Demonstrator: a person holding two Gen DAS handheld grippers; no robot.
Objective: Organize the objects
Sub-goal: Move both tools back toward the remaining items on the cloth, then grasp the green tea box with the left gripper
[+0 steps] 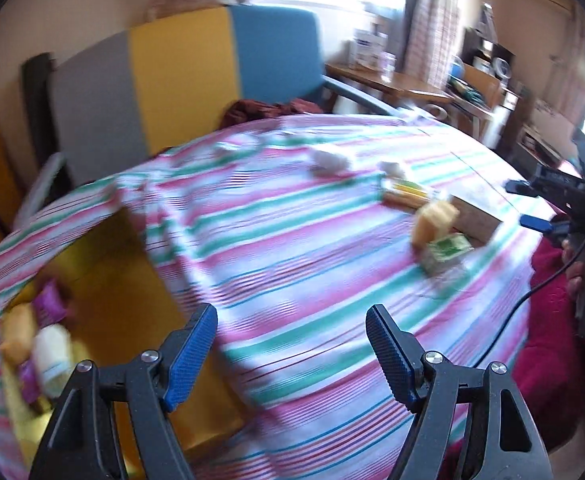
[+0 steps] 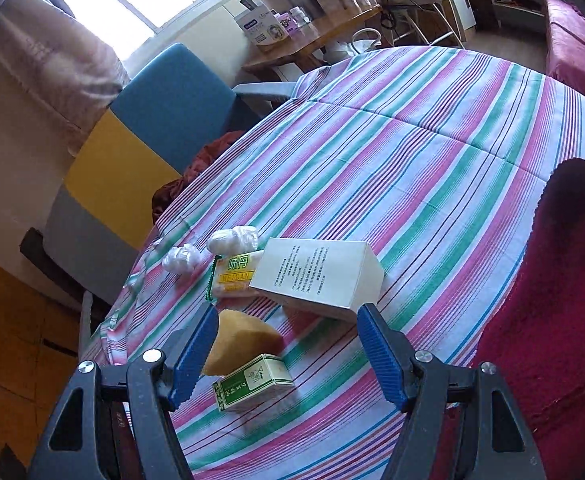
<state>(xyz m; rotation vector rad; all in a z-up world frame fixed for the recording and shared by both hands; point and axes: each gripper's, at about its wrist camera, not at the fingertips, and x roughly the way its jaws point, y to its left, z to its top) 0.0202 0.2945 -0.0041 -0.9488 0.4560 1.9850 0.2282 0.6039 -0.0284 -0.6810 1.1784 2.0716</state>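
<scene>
On the striped tablecloth (image 2: 432,152) lies a cluster: a white carton (image 2: 320,276), a yellow sponge (image 2: 240,344), a small green box (image 2: 252,386), a green-and-yellow snack packet (image 2: 232,276) and two white wrapped lumps (image 2: 232,240). My right gripper (image 2: 288,320) hovers over the sponge and green box, open and touching neither. The blurred left wrist view shows my left gripper (image 1: 292,320) open and empty over the cloth. Left of it, a yellow box (image 1: 124,280) holds purple packets (image 1: 48,300) and a pale bottle (image 1: 52,352). The right gripper (image 1: 516,205) is at that view's right edge, beside the carton (image 1: 476,216).
A blue, yellow and grey chair (image 2: 152,120) stands behind the table. A wooden side table (image 2: 312,36) with boxes and bottles sits under the window. Red cloth (image 2: 552,300) covers the table's right side. A hand (image 1: 572,256) and a cable show at the right.
</scene>
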